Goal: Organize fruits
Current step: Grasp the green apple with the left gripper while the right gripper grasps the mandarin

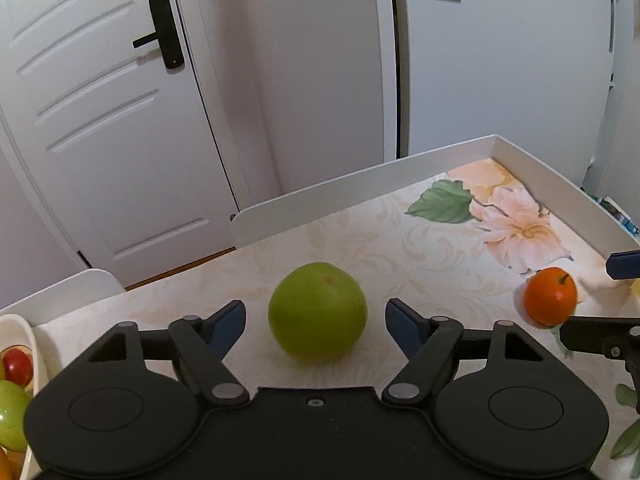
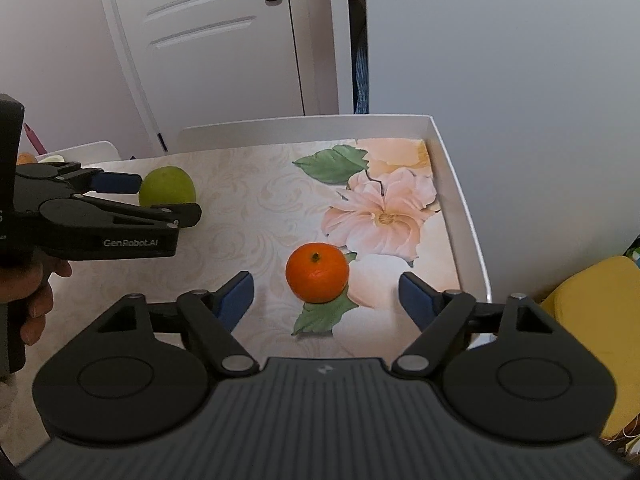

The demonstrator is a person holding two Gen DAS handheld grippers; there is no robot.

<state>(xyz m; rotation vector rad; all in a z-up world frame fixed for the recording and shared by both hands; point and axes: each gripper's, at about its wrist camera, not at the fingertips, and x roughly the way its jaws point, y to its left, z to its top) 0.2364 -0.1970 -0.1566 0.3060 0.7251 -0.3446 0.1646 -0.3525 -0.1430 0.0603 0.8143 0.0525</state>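
Note:
A green apple (image 1: 318,312) rests on the flower-patterned table top, between the blue pads of my left gripper (image 1: 315,308). The jaws stand open, with a gap on each side of the apple. The right wrist view shows the same apple (image 2: 167,186) at the left, with the left gripper's fingers (image 2: 116,183) around it. An orange mandarin (image 2: 317,272) with a small stem sits upright between the pads of my right gripper (image 2: 326,280), which is open and not touching it. In the left wrist view the mandarin (image 1: 550,296) lies at the far right.
A white bowl (image 1: 24,332) at the left edge holds a red fruit (image 1: 18,366) and a green one. A raised white rim (image 2: 456,200) borders the table at the back and right. A yellow cushion (image 2: 592,320) lies beyond the right rim. White doors stand behind.

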